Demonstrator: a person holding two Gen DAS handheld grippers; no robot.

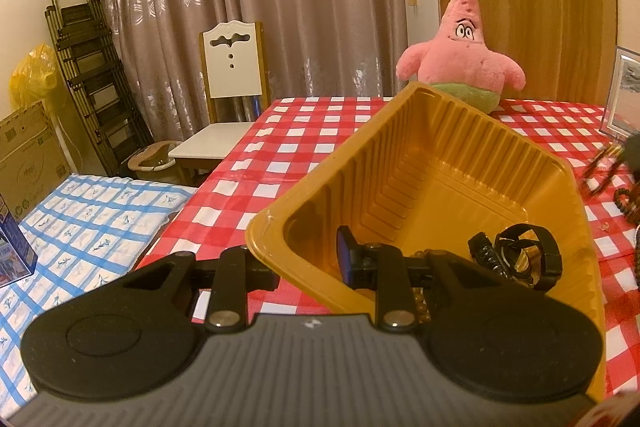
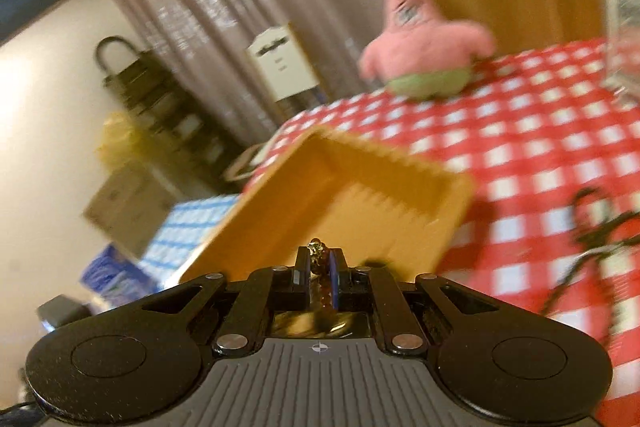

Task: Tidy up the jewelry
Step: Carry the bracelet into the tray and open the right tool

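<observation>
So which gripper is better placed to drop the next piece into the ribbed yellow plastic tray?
Right. The right gripper is shut on a beaded gold bracelet just before the ribbed yellow plastic tray; the left gripper only straddles the tray's near wall.

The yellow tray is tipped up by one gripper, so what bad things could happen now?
The left gripper pinches the yellow tray by one wall, tilting it. The black watch and beads inside could slide out or the thin wall could slip free. The right gripper clamps a small beaded piece in a blurred view, so it might miss the tray or bump it.
</observation>
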